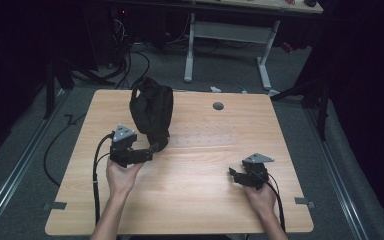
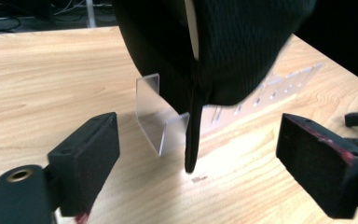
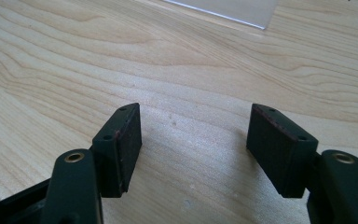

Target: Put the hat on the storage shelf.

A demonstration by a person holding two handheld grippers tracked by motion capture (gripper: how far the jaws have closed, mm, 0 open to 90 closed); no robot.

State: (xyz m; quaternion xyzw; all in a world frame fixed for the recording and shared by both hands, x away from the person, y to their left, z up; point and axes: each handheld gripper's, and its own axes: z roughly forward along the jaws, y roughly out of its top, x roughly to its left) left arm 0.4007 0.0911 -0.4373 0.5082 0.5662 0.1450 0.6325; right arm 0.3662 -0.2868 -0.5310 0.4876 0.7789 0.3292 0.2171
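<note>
Two grippers sit over a light wood table (image 1: 190,200) in the high view. The left gripper (image 1: 152,150) points toward a black bag (image 1: 151,111) that stands on the far left part of the table. Its tips are right at the bottom of the bag. The right gripper (image 1: 234,175) is well apart from the bag, low over bare wood on the right side. A small grey round spot (image 1: 218,106) is in the table top near the far edge. A white desk frame (image 1: 227,45) stands on the floor behind.

The left gripper view is close up to the bag (image 2: 214,46). Here a thin black strap (image 2: 193,135) hangs down from the bag to the wood. A clear bent plastic stand (image 2: 161,116) sits under the bag, which the high view does not make plain. The black jaws stand wide apart, with the strap between them but not touched. I cannot tell what is inside the bag.

The right gripper view shows wood grain and the corner of a clear plastic sheet (image 3: 233,9) at the top. Its jaws are wide apart and hold nothing.
</note>
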